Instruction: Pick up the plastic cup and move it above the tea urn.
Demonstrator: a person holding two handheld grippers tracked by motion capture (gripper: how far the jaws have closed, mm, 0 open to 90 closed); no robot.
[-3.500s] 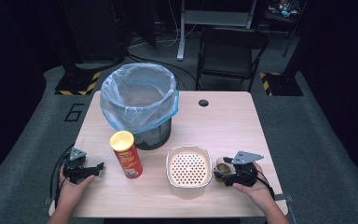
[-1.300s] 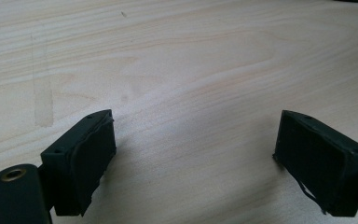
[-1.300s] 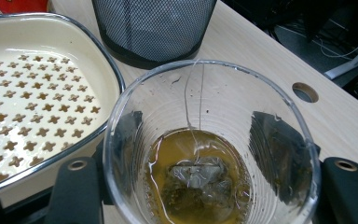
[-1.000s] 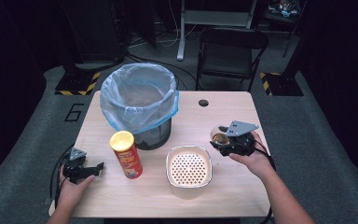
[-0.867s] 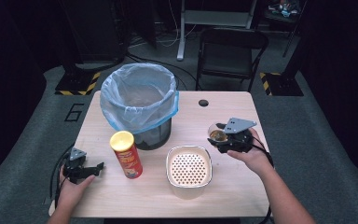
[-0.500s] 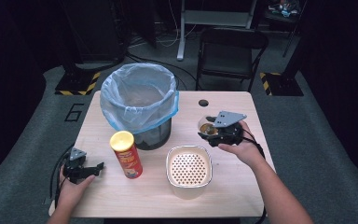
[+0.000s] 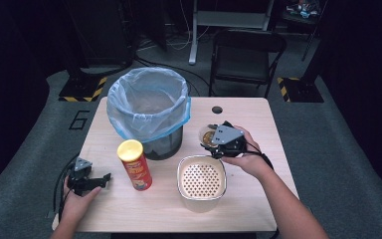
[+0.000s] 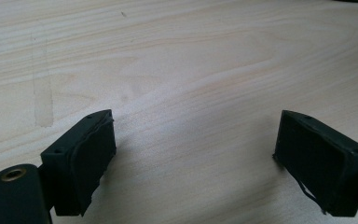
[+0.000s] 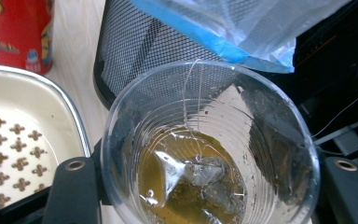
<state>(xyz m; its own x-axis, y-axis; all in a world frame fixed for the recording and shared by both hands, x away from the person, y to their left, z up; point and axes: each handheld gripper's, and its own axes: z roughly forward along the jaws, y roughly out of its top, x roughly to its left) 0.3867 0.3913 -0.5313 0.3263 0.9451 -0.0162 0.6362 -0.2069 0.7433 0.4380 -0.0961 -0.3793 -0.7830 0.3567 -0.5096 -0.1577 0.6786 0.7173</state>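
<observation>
My right gripper is shut on a clear plastic cup, held just right of the mesh bin and behind the cream container. A used tea bag and some brown liquid lie in the cup's bottom. In the high view the cup pokes out from the gripper's left side. My left gripper rests at the table's front left, jaws open over bare wood, with its fingers wide apart.
A black mesh bin with a blue-rimmed plastic liner stands at the table's back left. A red chips can stands in front of it. The cream container has a perforated insert. A folding chair stands beyond the table.
My right hand lifted the cup from the table's front right and carried it back and to the left, toward the bin. The left hand stayed put.
</observation>
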